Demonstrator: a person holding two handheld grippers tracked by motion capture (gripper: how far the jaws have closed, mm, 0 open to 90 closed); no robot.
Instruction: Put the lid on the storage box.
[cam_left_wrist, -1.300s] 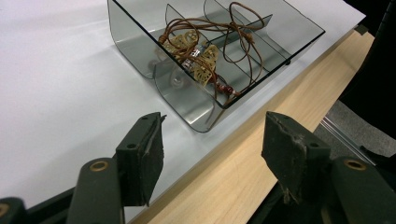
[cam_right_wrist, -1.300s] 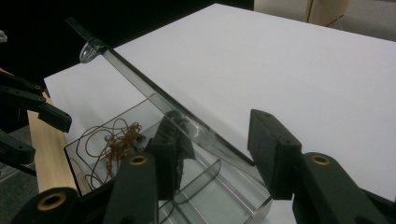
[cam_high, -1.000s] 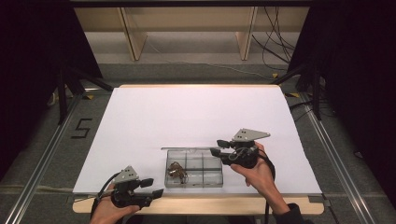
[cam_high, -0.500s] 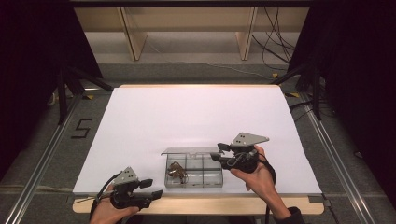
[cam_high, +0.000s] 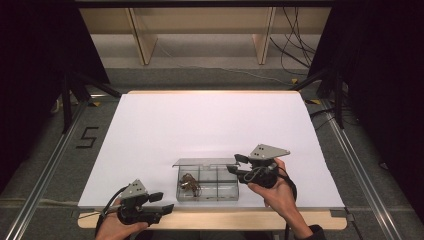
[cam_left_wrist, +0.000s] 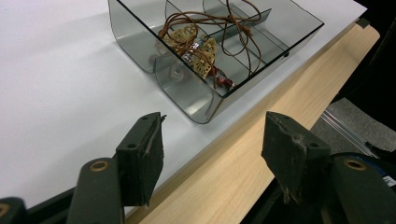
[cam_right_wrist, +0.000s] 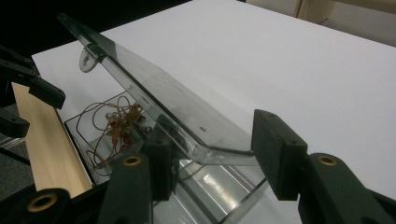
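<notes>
one clear divided box (cam_high: 209, 182), one lid (cam_right_wrist: 163, 105), one corded necklace (cam_left_wrist: 198, 44), two hand-held grippers

A glossy, smoky clear-plastic box (cam_left_wrist: 196, 93) holding thin brown cord (cam_left_wrist: 219, 21) sits on a matt white sheet (cam_high: 210, 125) over the pale wooden counter (cam_left_wrist: 243, 154).

Light falls evenly from above onto the white surface (cam_high: 210, 125), which reads bright and nearly washed out in the high view, while everything beyond its edges sinks into near black. Shadows are soft and short beside the clear box (cam_high: 207, 181). In the right gripper view its raised lid (cam_right_wrist: 159, 100) shows pale glare. Both close views are soft-focus and grainy near the tool jaws.
</notes>
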